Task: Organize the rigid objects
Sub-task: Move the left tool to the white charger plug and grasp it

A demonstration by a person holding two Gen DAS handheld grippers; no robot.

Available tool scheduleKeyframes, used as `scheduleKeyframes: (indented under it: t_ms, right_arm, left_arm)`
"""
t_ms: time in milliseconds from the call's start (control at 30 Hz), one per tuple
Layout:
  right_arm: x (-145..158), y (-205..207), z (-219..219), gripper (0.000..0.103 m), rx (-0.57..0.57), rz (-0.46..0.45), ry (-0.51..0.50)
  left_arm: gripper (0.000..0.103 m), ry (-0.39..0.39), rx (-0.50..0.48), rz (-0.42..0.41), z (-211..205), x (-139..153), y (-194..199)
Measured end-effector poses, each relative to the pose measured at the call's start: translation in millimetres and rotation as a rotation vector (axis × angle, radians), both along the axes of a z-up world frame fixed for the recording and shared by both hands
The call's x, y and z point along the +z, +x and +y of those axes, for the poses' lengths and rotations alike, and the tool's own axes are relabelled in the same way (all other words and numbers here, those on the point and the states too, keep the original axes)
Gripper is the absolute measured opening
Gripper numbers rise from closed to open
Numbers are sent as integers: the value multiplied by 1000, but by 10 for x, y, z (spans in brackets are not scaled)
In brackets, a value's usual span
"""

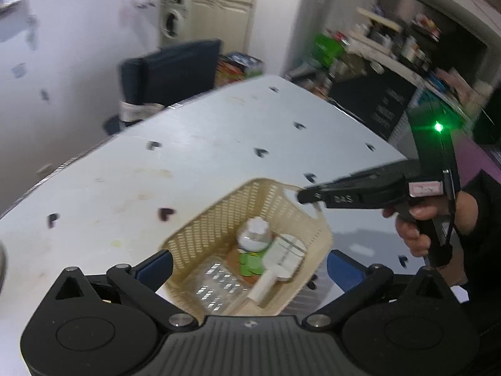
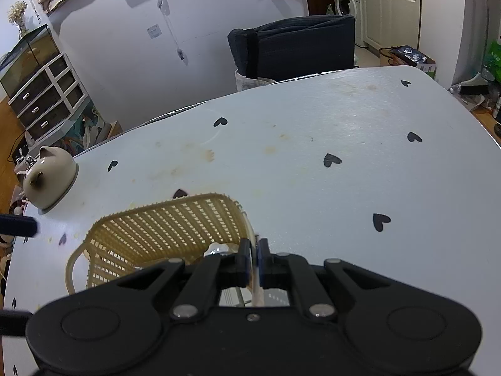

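Basket: cream lattice basket [image 1: 250,219] stands on the white table [image 1: 203,144] with black heart marks, close in front of both grippers.
Contents: a small bottle with a white cap and green label [image 1: 254,244], a flat white piece with a handle [image 1: 281,263] and a clear tray of shiny squares [image 1: 216,285] lie inside, touching one another.
Done so far: judging by the filled basket, at least three rigid things are already packed.
Left to do: a beige cat-shaped ceramic piece [image 2: 50,178] sits on the table near its edge, apart from the basket; it may be the next to go in, though I cannot tell whether it belongs to the task.
Left gripper [image 1: 249,266]: fingers spread wide on either side of the basket's near end, nothing between the pads; it is tilted down over the contents.
Right gripper [image 2: 254,261]: fingers nearly together, pinching the basket's thin rim at its handle side, steadying it; it points down and forward.
Right hand [image 1: 416,228]: seen from the left camera wrapped round the gripper's handle, dark sleeve behind it.
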State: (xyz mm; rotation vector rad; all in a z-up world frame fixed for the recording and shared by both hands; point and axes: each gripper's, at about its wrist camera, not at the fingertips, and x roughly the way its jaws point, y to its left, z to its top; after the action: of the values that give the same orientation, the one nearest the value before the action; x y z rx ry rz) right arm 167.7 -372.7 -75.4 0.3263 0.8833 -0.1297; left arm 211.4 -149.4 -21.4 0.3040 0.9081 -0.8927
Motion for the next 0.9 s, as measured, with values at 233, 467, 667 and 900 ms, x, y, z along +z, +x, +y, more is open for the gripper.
scheduleKeyframes:
  t_ms: [233, 467, 667, 900]
  right_arm:
    - [1, 2, 11, 5, 5, 0, -9]
    - [-1, -3, 19, 5, 5, -3, -13]
    - [-2, -4, 21, 5, 5, -3, -13]
    - [-4, 0, 25, 5, 6, 0, -20]
  left_arm:
    - [103, -24, 233, -90, 485, 61, -88]
    - [103, -43, 533, -140, 1022, -140, -175]
    - [103, -52, 755, -160, 1386, -493, -325]
    - [103, -3, 938, -147, 1599, -923, -522]
